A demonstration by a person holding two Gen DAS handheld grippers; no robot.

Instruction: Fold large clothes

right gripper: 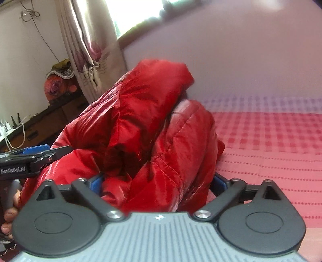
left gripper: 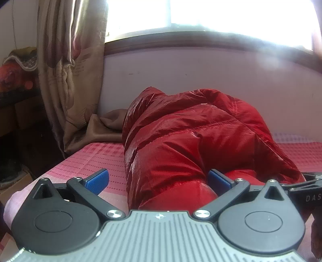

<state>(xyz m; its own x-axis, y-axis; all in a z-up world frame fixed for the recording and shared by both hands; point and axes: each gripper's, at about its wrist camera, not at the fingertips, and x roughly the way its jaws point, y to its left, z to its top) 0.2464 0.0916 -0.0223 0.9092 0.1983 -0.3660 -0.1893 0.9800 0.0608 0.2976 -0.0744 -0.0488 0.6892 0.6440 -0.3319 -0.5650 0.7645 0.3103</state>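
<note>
Letting go of the folded red jacket

The red jacket (left gripper: 187, 137) is lying bunched on the bed (right gripper: 267, 141); the left gripper (left gripper: 159, 179) and right gripper (right gripper: 157, 181) are standing wide around its near edge, probably releasing it.

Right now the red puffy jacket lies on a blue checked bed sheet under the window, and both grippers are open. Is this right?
Not quite: the bed sheet is pink checked, not blue, as the right wrist view shows. The rest holds: the red puffy jacket lies under the window, and the left gripper and right gripper are open.
</note>
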